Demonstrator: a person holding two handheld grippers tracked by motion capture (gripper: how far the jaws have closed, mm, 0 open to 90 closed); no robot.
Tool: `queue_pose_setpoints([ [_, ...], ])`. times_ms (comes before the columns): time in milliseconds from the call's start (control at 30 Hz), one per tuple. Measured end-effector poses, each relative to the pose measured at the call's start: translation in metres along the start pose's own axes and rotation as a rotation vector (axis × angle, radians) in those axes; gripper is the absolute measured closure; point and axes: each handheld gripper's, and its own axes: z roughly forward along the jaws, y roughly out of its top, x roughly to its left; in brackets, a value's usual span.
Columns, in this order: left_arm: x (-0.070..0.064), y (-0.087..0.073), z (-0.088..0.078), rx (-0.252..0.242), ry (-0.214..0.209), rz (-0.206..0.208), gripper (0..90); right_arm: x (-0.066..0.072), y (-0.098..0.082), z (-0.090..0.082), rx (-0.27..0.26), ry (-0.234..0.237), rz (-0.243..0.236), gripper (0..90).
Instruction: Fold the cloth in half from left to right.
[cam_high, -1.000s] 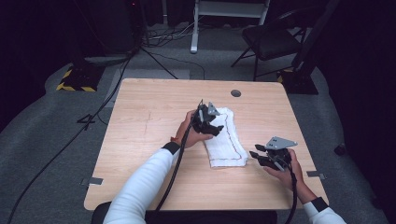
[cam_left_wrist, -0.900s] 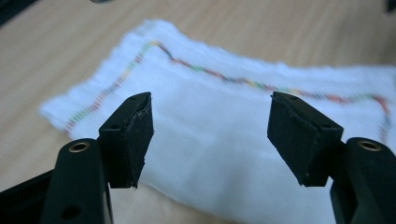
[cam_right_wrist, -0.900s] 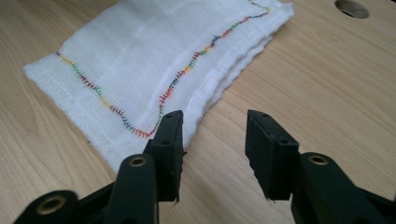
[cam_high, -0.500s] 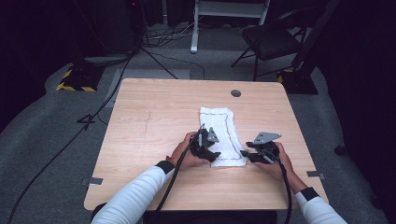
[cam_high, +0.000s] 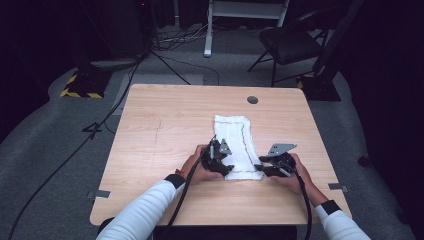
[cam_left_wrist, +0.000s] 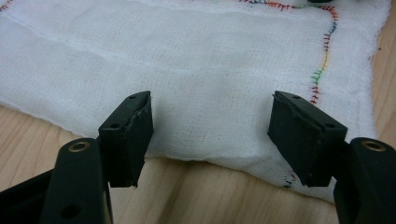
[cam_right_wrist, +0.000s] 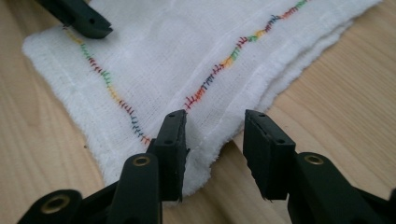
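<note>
A white folded cloth (cam_high: 234, 142) with a multicoloured stitched border lies lengthwise in the middle of the wooden table (cam_high: 160, 130). My left gripper (cam_high: 225, 167) is at the cloth's near left corner. In the left gripper view its jaws stand wide open (cam_left_wrist: 212, 128) low over the near edge of the cloth (cam_left_wrist: 210, 70). My right gripper (cam_high: 261, 169) is at the near right corner. Its jaws (cam_right_wrist: 215, 140) have just been closing and are open, with the corner of the cloth (cam_right_wrist: 187, 60) between them, untouched by the pads. The left gripper's jaw tip (cam_right_wrist: 77, 18) rests at the far corner.
A round grey cap (cam_high: 252, 100) is set in the table's far side. Tape pieces (cam_high: 101, 194) mark the near table corners. Beyond the table are a black chair (cam_high: 290, 45), floor cables (cam_high: 125, 95) and a yellow-black striped base (cam_high: 80, 86).
Both hands came toward me: the left gripper moved from the cloth's far part down to its near left corner, and the right gripper shifted left to the near right corner.
</note>
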Motion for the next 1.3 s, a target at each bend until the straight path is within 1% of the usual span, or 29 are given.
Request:
queue_pose_setpoints([
  [100, -0.002, -0.003, -0.003, 0.007, -0.003, 0.009, 31.2, 0.006, 0.001, -0.001, 0.006, 0.019, -0.007, 59.8],
  [200, -0.006, -0.007, -0.007, 0.008, -0.003, 0.014, 31.2, 0.011, 0.000, -0.001, 0.005, 0.032, 0.002, 59.9],
  [267, -0.008, -0.010, -0.010, 0.011, -0.004, 0.019, 31.3, 0.017, 0.001, -0.001, 0.006, 0.026, -0.002, 59.8],
  [367, -0.013, -0.015, -0.015, 0.016, -0.009, 0.017, 31.5, 0.025, 0.002, -0.002, 0.012, 0.031, -0.018, 59.8],
  [433, -0.016, -0.019, -0.019, 0.017, -0.012, 0.027, 31.6, 0.030, 0.002, -0.002, 0.009, 0.042, -0.019, 59.8],
  [467, -0.019, -0.021, -0.021, 0.018, -0.014, 0.023, 31.6, 0.032, 0.001, -0.002, 0.009, 0.050, -0.023, 59.7],
  [533, -0.022, -0.025, -0.024, 0.018, -0.014, 0.031, 31.6, 0.037, 0.001, -0.003, 0.009, 0.064, -0.025, 59.4],
  [633, -0.026, -0.028, -0.028, 0.016, -0.017, 0.031, 31.5, 0.042, 0.001, -0.003, 0.009, 0.069, -0.032, 54.8],
  [733, -0.027, -0.029, -0.031, 0.016, -0.016, 0.043, 31.3, 0.043, 0.002, -0.003, 0.013, 0.069, -0.038, 49.3],
  [767, -0.027, -0.029, -0.032, 0.019, -0.017, 0.039, 30.5, 0.043, 0.003, -0.004, 0.016, 0.065, -0.042, 47.5],
  [833, -0.025, -0.028, -0.034, 0.019, -0.018, 0.035, 27.7, 0.041, 0.004, -0.006, 0.005, 0.072, -0.043, 46.0],
  [867, -0.024, -0.028, -0.035, 0.015, -0.016, 0.037, 26.0, 0.039, 0.004, -0.008, -0.004, 0.066, -0.040, 45.0],
  [900, -0.023, -0.027, -0.037, 0.012, -0.016, 0.027, 25.9, 0.037, 0.005, -0.010, -0.013, 0.053, -0.037, 43.9],
  [1000, -0.015, -0.025, -0.043, -0.012, -0.003, 0.011, 24.7, 0.027, 0.008, -0.017, -0.052, 0.023, -0.012, 41.4],
  [1067, -0.008, -0.022, -0.048, -0.035, 0.000, -0.014, 24.2, 0.019, 0.010, -0.021, -0.080, 0.003, 0.019, 40.4],
  [1100, -0.005, -0.021, -0.049, -0.040, 0.005, -0.019, 24.1, 0.014, 0.012, -0.023, -0.093, -0.004, 0.035, 40.0],
  [1167, 0.001, -0.019, -0.052, -0.059, 0.033, -0.020, 23.8, 0.006, 0.014, -0.025, -0.104, -0.022, 0.046, 39.1],
  [1200, 0.004, -0.017, -0.053, -0.053, 0.039, -0.018, 23.9, 0.004, 0.015, -0.025, -0.107, -0.029, 0.048, 39.1],
  [1267, 0.011, -0.015, -0.054, -0.057, 0.056, -0.033, 22.8, -0.003, 0.019, -0.025, -0.111, -0.051, 0.061, 38.4],
  [1300, 0.015, -0.014, -0.055, -0.062, 0.075, -0.033, 23.1, -0.006, 0.021, -0.024, -0.111, -0.056, 0.065, 38.2],
])
